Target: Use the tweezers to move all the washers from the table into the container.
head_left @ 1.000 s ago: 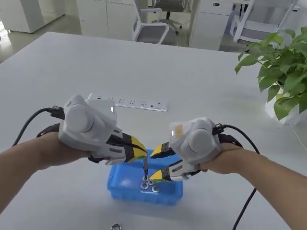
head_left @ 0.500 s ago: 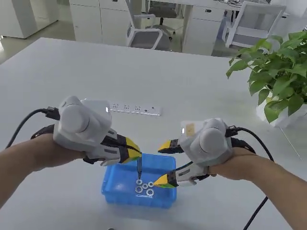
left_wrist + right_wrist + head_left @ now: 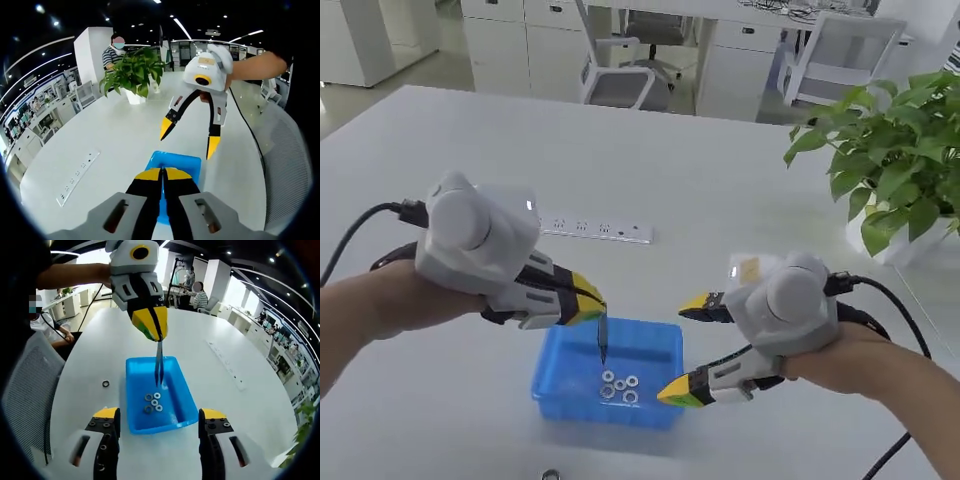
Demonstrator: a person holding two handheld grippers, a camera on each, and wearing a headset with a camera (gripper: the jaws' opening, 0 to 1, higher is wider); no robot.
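1. We hold the left gripper (image 3: 588, 303) with its jaws pressed together on the tweezers (image 3: 602, 340), which hang point-down from its tips.
2. The tweezers' points reach into the blue container (image 3: 610, 412) directly under that gripper. They stop close above the washers, and we cannot tell whether they touch one.
3. Four washers (image 3: 618, 385) lie bunched on the container floor, beneath the left gripper's tips and between the two grippers.
4. One more washer (image 3: 105, 383) lies on the table (image 3: 720, 190), apart from the container and ahead of the right gripper's left jaw in the right gripper view.
5. We hold the right gripper (image 3: 687, 350) with its jaws spread wide and nothing between them. It faces the left gripper from beside the container, its lower tip near the rim.
6. A power strip (image 3: 590, 229) lies beyond the left gripper, and a plant (image 3: 890, 170) stands well beyond the right one.
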